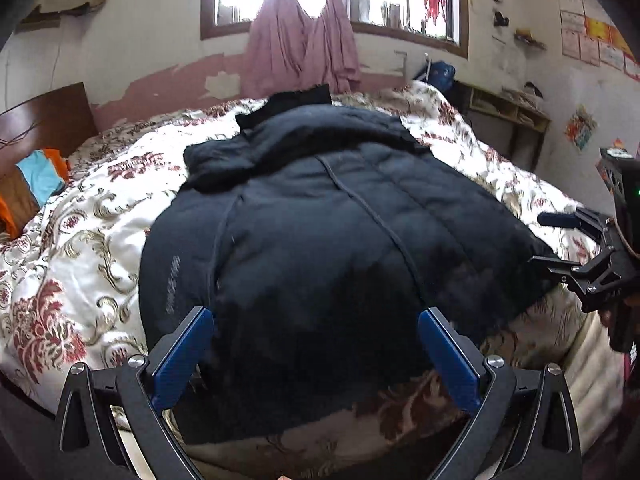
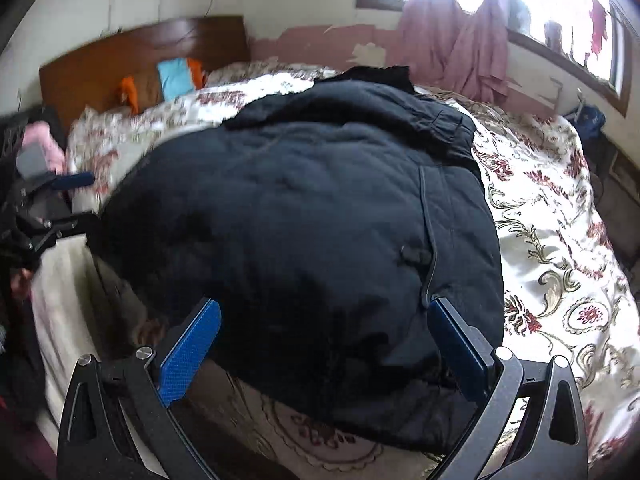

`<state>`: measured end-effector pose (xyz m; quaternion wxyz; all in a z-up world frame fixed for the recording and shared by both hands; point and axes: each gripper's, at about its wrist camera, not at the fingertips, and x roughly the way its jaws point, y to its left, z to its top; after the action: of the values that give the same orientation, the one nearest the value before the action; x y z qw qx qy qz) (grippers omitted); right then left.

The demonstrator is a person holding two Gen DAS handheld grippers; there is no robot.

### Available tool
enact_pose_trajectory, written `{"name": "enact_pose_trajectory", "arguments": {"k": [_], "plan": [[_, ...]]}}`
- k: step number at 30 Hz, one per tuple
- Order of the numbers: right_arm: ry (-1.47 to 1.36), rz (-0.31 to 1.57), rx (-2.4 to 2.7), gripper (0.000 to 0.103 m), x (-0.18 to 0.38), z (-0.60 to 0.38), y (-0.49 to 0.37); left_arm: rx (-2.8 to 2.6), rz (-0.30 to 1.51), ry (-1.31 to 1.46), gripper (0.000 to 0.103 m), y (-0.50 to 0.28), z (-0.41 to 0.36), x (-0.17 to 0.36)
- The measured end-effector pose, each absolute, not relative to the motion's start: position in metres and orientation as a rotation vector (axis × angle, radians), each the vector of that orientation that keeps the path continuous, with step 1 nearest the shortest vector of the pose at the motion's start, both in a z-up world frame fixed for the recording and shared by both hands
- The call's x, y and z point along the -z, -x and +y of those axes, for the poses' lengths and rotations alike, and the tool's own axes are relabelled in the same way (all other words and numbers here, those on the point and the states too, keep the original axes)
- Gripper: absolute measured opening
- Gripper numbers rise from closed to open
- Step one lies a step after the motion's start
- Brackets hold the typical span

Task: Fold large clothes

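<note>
A large black padded jacket lies spread on the bed, collar end far, hem near; it also fills the right wrist view. My left gripper is open, its blue pads wide apart just above the jacket's near hem, holding nothing. My right gripper is open over the hem too, blue pads apart and empty. It shows at the right edge of the left wrist view, beside the jacket's right side. The left gripper shows at the left edge of the right wrist view.
The bed carries a white quilt with red and gold flowers, also in the right wrist view. A wooden headboard with orange and blue cloth is at the far left. Pink curtains hang at the window. Shelves stand at right.
</note>
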<state>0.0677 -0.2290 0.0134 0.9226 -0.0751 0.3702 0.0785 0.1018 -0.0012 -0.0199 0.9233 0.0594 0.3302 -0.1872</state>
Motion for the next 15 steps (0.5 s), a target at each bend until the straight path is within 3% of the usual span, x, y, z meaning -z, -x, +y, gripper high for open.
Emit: {"name": "enact_pose_trajectory", "arguments": {"k": [15], "plan": [[0.512,0.814,-0.113,0.101,0.021,-0.189,-0.052,0.387,0.756,-0.133,0.103,-0.091,0.003,0.05]]}}
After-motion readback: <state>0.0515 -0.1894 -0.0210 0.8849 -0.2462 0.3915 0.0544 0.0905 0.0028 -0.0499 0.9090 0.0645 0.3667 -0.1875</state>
